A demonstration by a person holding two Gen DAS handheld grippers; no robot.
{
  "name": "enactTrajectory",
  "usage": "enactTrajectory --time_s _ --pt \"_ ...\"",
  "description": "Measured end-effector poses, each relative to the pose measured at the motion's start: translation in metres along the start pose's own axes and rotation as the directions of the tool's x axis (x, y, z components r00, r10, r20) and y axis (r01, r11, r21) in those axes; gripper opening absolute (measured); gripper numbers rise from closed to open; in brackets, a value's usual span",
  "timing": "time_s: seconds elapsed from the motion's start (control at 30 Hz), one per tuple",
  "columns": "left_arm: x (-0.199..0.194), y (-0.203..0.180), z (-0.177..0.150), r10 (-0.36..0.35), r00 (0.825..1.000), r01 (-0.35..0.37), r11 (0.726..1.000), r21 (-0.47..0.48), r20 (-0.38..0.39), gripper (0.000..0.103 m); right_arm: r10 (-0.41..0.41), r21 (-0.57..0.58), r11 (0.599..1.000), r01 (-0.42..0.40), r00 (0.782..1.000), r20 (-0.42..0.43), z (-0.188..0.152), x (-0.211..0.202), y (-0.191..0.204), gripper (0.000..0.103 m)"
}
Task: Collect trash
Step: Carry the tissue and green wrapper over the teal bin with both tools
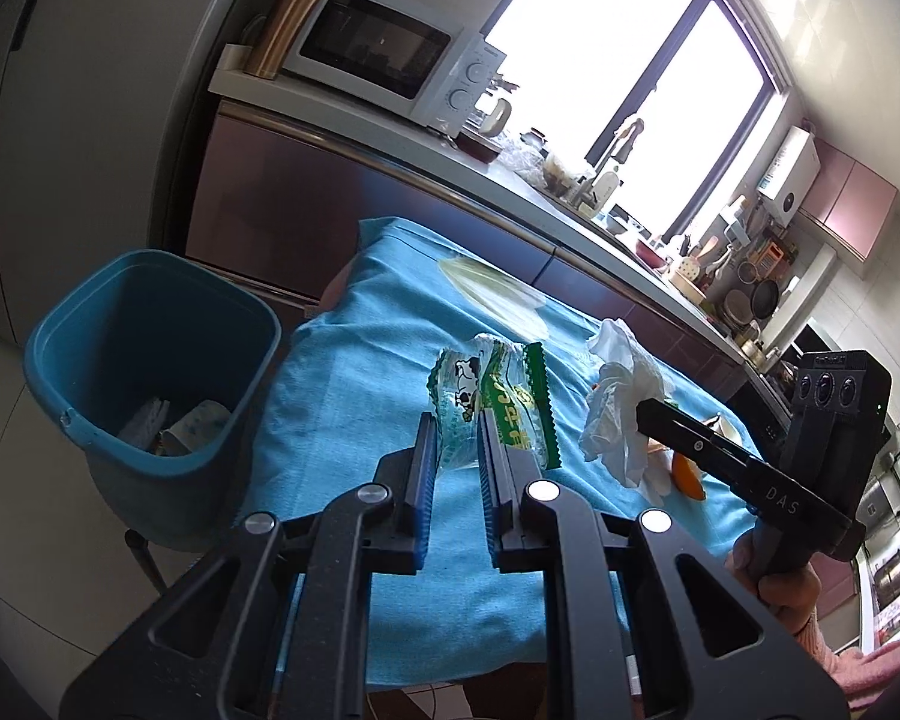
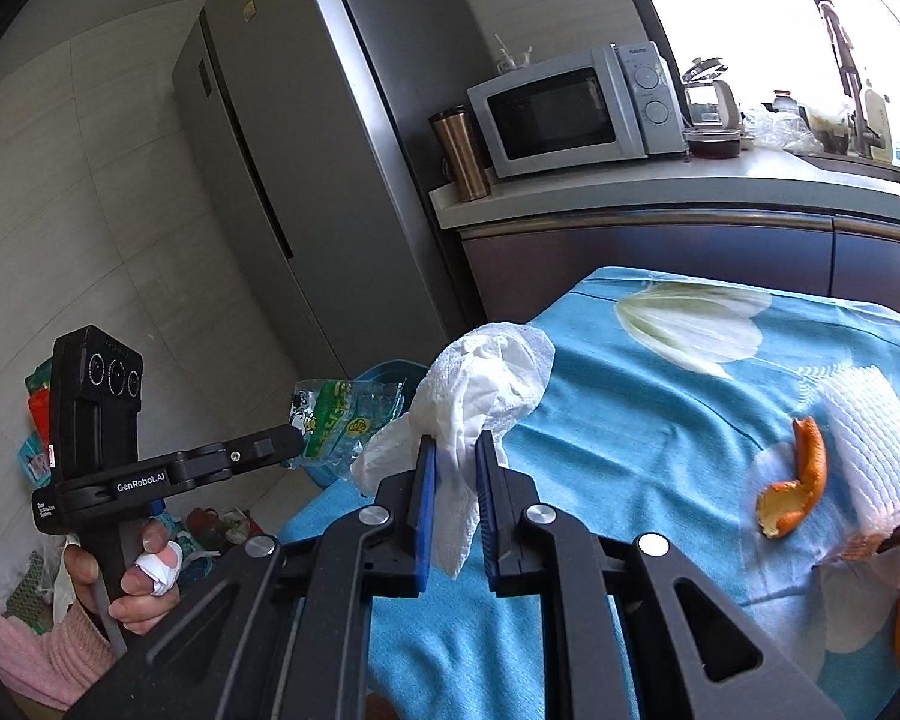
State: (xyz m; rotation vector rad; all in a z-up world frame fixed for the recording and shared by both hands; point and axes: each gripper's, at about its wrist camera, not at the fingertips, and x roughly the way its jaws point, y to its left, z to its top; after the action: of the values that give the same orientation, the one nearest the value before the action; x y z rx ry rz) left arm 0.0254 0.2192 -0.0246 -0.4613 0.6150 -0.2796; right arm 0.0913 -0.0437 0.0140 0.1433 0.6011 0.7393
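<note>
My left gripper (image 1: 457, 420) is shut on a clear plastic wrapper with green print and a cow picture (image 1: 486, 402), held above the blue tablecloth (image 1: 354, 396); the wrapper also shows in the right wrist view (image 2: 342, 414). My right gripper (image 2: 455, 444) is shut on a crumpled white tissue (image 2: 486, 384), which also shows in the left wrist view (image 1: 621, 408). A blue trash bin (image 1: 150, 360) stands on the floor left of the table, with some trash inside. Orange peel (image 2: 795, 480) and a white foam net (image 2: 876, 456) lie on the cloth at right.
A kitchen counter (image 2: 690, 186) with a microwave (image 2: 570, 108) and a metal tumbler (image 2: 459, 150) runs behind the table. A tall grey fridge (image 2: 306, 168) stands at left. Bags and clutter (image 2: 210, 531) lie on the floor near the bin.
</note>
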Motion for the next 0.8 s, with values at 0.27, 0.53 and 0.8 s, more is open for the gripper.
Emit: enactTrajectory --time_s 0.27,0.53,0.8 --pt "-0.021 0.028 0.009 0.075 0.996 -0.073 0.997 -0.034 0.048 0.014 0.065 -0.04 0.997 -0.066 0.997 -0.042 0.014 0.031 0.02 0.012" --pt "-0.032 0.057 0.015 0.146 0.987 -0.141 0.987 -0.072 0.071 0.014 0.11 -0.069 0.991 -0.116 0.99 -0.088 0.025 0.064 0.038 0.012" --pt "-0.035 0.083 0.018 0.199 0.977 -0.19 0.975 -0.116 0.076 0.014 0.13 -0.09 0.986 -0.142 0.982 -0.134 0.032 0.093 0.052 0.012"
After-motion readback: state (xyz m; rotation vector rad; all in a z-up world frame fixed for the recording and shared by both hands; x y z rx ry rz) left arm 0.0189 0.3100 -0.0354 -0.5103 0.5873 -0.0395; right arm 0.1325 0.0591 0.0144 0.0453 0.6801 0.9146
